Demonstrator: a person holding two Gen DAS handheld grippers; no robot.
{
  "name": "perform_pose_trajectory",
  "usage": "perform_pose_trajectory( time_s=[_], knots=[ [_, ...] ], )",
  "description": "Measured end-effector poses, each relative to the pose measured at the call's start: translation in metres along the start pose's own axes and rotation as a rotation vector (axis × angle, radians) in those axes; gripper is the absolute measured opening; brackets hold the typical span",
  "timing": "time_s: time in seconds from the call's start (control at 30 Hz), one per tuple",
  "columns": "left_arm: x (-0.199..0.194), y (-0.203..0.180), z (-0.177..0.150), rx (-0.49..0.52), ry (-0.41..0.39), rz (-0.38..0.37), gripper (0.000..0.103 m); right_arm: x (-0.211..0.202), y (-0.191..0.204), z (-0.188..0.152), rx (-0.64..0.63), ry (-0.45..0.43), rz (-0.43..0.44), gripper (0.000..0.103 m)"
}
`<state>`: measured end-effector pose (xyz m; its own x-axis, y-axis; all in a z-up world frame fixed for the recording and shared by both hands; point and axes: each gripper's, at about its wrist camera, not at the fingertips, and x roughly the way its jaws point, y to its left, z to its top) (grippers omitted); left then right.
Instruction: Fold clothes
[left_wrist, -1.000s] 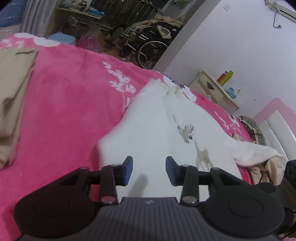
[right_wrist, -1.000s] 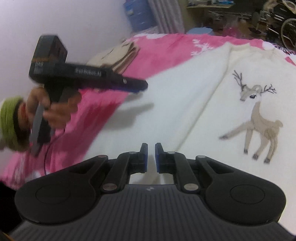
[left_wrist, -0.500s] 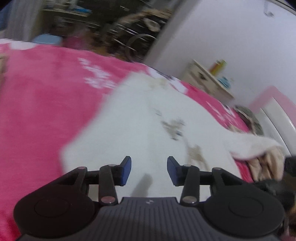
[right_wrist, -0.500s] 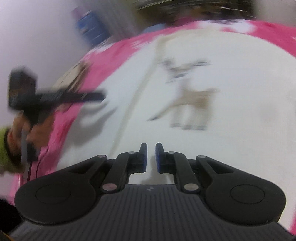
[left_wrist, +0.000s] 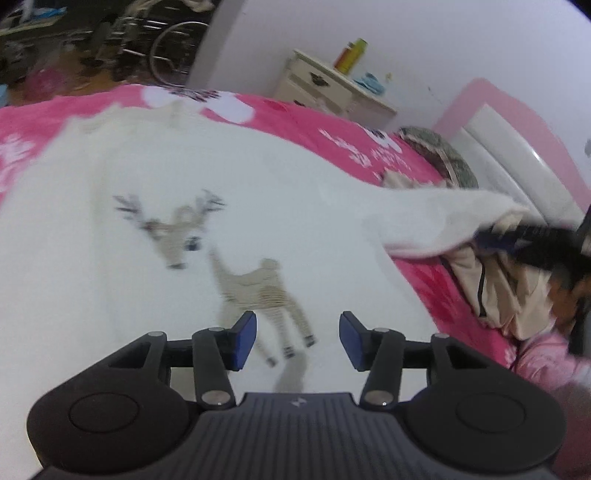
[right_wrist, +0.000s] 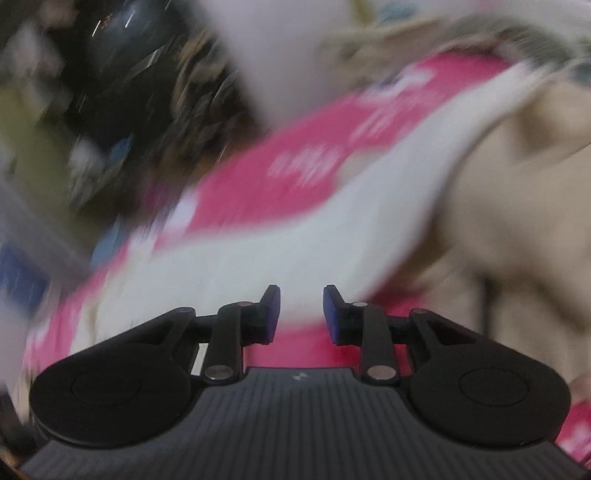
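Left wrist view: our left gripper (left_wrist: 297, 339) hangs over the white sweater (left_wrist: 258, 192), jaws wide apart, nothing btwn them. The blue pads (left_wrist: 243, 338) sit just above the knit, near the hind legs of the deer (left_wrist: 255, 291) stitched on the front; we can't tell if they touch the cloth. The sweater lies spread flat on the pink blanket (left_wrist: 332, 125), covering most of it. Its sleeve (left_wrist: 443, 218) runs out to the right, and the cuff end lies over a beige garment (left_wrist: 506, 288) bunched at the bed's right edge. Our right gripper (left_wrist: 517, 240) shows there as a dark blur w/ a bit of blue at the cuff; whether it grips the cuff we can't tell from here. Far back: a cream nightstand (left_wrist: 332, 92) against the wall, a wheelchair (left_wrist: 166, 44) in the doorway, a pink headboard (left_wrist: 517, 133) at right.

Right wrist view: heavy motion blur. Our right gripper (right_wrist: 301, 310) has its jaws partly open, a clear gap btwn the pads (right_wrist: 271, 314), and nothing in that gap. Just ahead of the tips the white sleeve (right_wrist: 295, 251) stretches diagonally across the pink blanket (right_wrist: 295, 177), from lower left up to upper right. The beige garment (right_wrist: 517, 221) fills the right side, beside & partly under the sleeve. Background too smeared to read.
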<state>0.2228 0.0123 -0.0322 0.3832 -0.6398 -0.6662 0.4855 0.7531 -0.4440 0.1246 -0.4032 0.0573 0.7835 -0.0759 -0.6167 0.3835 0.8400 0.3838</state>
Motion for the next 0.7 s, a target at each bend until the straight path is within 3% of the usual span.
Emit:
perform_pose_trajectory(
  time_s=[0.07, 0.2, 0.37, 0.6, 0.63, 0.7],
  knots=[
    [0.004, -0.003, -0.004, 0.006, -0.001, 0.002, 0.051, -0.014, -0.02, 0.021, 0.058, -0.102, -0.048, 0.04],
    [0.013, -0.008, -0.013, 0.019, -0.004, 0.007, 0.053, -0.032, -0.062, 0.053, 0.171, -0.234, -0.107, 0.046],
    [0.024, -0.015, -0.023, 0.035, -0.007, 0.013, 0.055, -0.022, -0.106, 0.062, 0.375, -0.244, -0.102, 0.046],
    [0.03, -0.021, -0.027, 0.047, -0.012, 0.026, 0.056, 0.006, -0.127, 0.071, 0.469, -0.215, -0.061, 0.046],
    [0.031, -0.022, -0.027, 0.049, -0.014, 0.027, 0.057, 0.008, -0.126, 0.074, 0.457, -0.216, -0.062, 0.043],
    [0.031, -0.023, -0.027, 0.051, -0.015, 0.031, 0.057, 0.012, -0.122, 0.079, 0.429, -0.216, -0.077, 0.021]
  ],
)
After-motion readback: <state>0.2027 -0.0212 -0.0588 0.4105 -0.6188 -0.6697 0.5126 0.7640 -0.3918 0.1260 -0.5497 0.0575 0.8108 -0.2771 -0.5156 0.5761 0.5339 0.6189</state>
